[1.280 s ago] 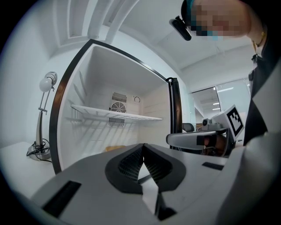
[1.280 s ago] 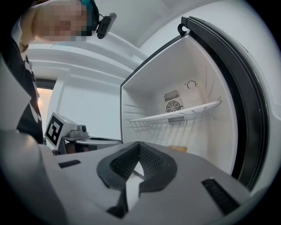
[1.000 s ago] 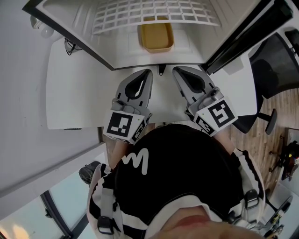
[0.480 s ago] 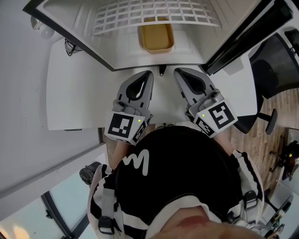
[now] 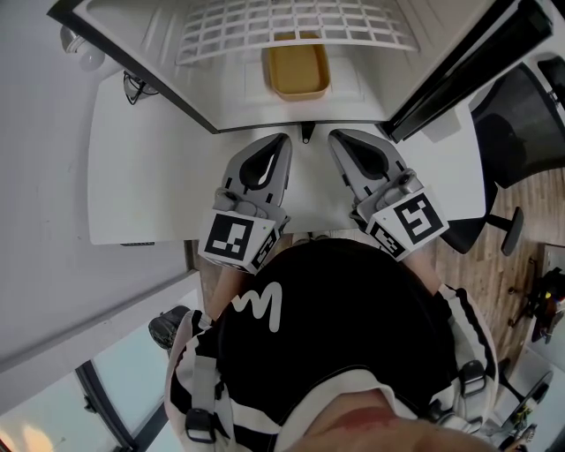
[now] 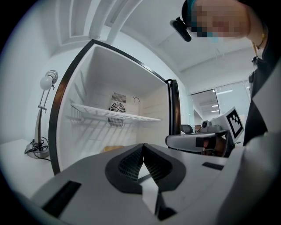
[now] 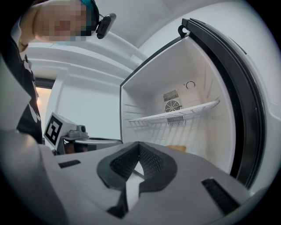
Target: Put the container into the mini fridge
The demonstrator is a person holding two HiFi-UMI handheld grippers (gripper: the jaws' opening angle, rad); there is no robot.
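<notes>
While the mini fridge [image 5: 231, 99] stands open on the white table [image 5: 141, 177], the tan container [image 5: 296, 71] sits inside it on the bottom floor, beneath the white wire shelf [image 5: 291, 22]. It looks like a shallow open tray, and whether it holds anything cannot be told. Nothing else shows on the shelf or the floor of the compartment. The left gripper [image 5: 281, 139] and the right gripper [image 5: 334, 137] are held level and side by side just in front of the fridge opening. Their tips lean slightly toward each other and are apart from the container. Both pairs of jaws are clenched together, gripping nothing. The marker cubes sit close to the person's torso.
</notes>
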